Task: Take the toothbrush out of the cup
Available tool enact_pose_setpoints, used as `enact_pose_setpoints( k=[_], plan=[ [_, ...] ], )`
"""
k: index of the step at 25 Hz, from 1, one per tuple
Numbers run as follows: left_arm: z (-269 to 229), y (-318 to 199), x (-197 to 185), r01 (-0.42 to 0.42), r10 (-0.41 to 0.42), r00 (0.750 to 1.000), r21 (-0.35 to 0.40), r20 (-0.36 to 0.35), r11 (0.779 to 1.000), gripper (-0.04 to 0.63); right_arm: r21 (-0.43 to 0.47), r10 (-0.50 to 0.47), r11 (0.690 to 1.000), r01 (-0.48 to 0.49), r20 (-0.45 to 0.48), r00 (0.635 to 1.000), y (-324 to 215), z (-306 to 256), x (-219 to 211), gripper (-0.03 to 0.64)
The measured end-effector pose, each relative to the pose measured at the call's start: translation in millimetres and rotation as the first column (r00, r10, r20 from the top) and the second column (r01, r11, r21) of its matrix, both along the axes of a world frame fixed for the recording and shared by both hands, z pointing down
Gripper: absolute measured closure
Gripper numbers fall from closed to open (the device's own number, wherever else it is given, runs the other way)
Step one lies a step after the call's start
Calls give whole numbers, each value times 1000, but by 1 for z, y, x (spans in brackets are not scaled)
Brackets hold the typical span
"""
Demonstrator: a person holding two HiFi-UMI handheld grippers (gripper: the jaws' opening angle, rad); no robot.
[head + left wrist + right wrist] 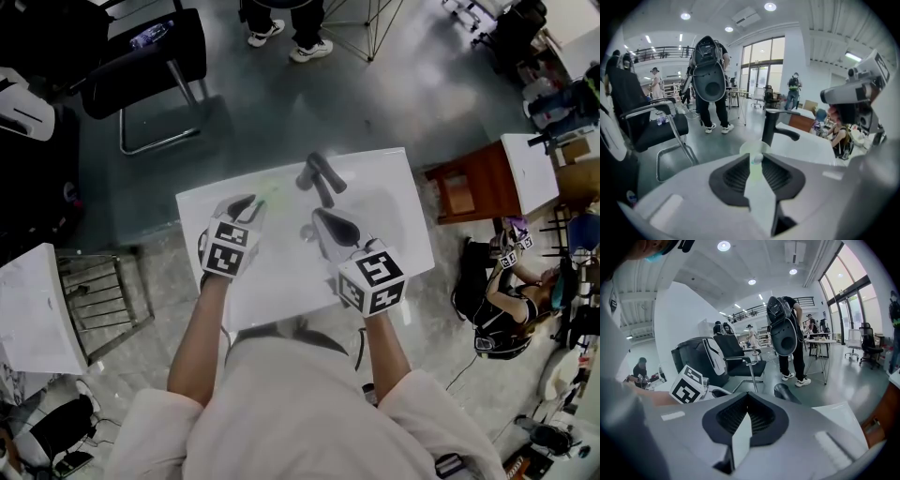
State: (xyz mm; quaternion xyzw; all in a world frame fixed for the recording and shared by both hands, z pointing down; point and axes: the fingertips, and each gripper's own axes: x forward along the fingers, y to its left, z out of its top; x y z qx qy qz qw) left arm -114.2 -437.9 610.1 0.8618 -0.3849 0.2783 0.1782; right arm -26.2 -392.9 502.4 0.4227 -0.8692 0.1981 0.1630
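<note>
The faucet [323, 175] rises just right of the cup [746, 150] and blocks a sideways pass there. The right gripper [321, 220] crowds the faucet's near side. Above the cup is free, as is the sink's [194, 208] left corner.

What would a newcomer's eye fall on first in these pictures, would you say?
Probably the white washbasin with its black tap at the middle of the head view. Next, the left tongs closed on the toothbrush standing in a pale green cup beside the tap; the right tongs hang shut and empty.
</note>
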Motion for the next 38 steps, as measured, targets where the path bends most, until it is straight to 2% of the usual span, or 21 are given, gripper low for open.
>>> enact_pose_setpoints(
  k=[6, 22, 38],
  plan=[
    [2, -1, -2, 15, -15, 1000, -6, -4, 1000, 541, -6, -10, 1000, 10, -2, 1000, -2, -1, -1, 611],
    [-19, 5, 3, 82, -82, 997, 39, -5, 996, 545, 37, 18, 999, -19, 10, 1000, 5, -15, 24, 611],
    [-83, 57, 6, 176, -182, 983, 189, 11, 966, 545, 94, -67, 994, 63, 30, 997, 52, -45, 43, 611]
  ],
)
